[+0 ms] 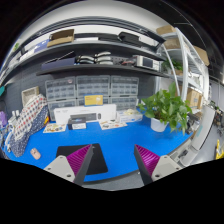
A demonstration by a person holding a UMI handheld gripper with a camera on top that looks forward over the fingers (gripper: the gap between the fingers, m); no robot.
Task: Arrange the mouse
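Gripper view: tongs [113, 160] spread wide, holding nothing, above smooth blue mat [100, 138]; leafy potted plant [164, 108] beyond

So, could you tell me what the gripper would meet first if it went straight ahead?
Probably nothing soon: the open gripper points over bare blue table; the white boxes at the back come first, though depth is unclear.

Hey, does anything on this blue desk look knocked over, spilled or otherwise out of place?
Nothing stands out. The blue desk shows no spill, the potted plant stands upright beyond the right jaw, and the white device sits level by the drawer cabinets. The gripper hangs open above the desk, holding nothing. I cannot make out a mouse from here.
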